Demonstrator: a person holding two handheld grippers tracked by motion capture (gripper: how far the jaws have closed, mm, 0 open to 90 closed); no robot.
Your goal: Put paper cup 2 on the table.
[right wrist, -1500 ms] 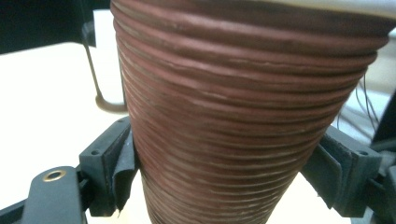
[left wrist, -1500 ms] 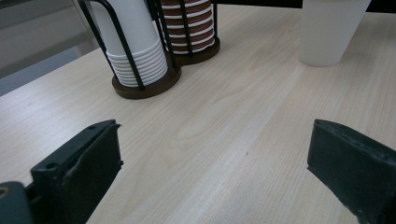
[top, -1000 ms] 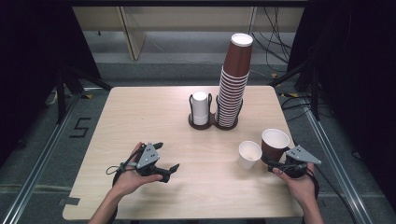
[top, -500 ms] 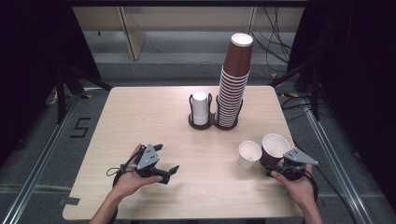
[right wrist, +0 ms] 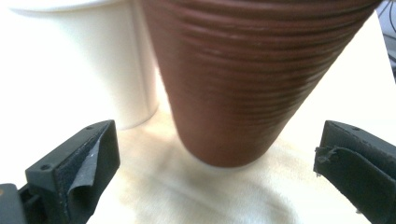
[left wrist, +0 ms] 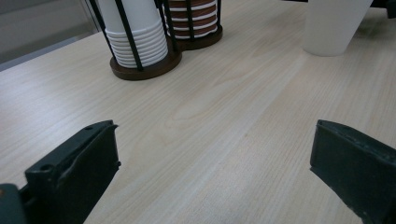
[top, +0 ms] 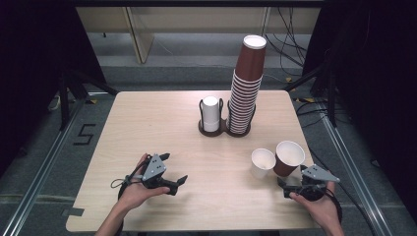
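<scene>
A brown ribbed paper cup (top: 289, 157) stands upright on the table, touching a shorter white cup (top: 262, 162) on its left. My right gripper (top: 291, 177) sits just behind the brown cup near the table's front right. Its jaws have just been opening and now stand wide apart. In the right gripper view the brown cup (right wrist: 243, 84) rises ahead between the jaw lines, untouched by the pads, with the white cup (right wrist: 84, 65) beside it. My left gripper (top: 175, 168) rests open at the front left with bare table between its jaws (left wrist: 215, 158).
A dark two-ring holder (top: 223, 129) stands at mid-table. It carries a tall stack of brown cups (top: 246, 93) and a short stack of white cups (top: 211, 114). The left gripper view shows the white stack (left wrist: 135, 32) and the loose white cup (left wrist: 329, 25). Table edges lie close to both hands.
The right gripper, which held the brown cup a second ago, has let go of it beside the white cup and drawn back a little. The left hand has stayed put.
</scene>
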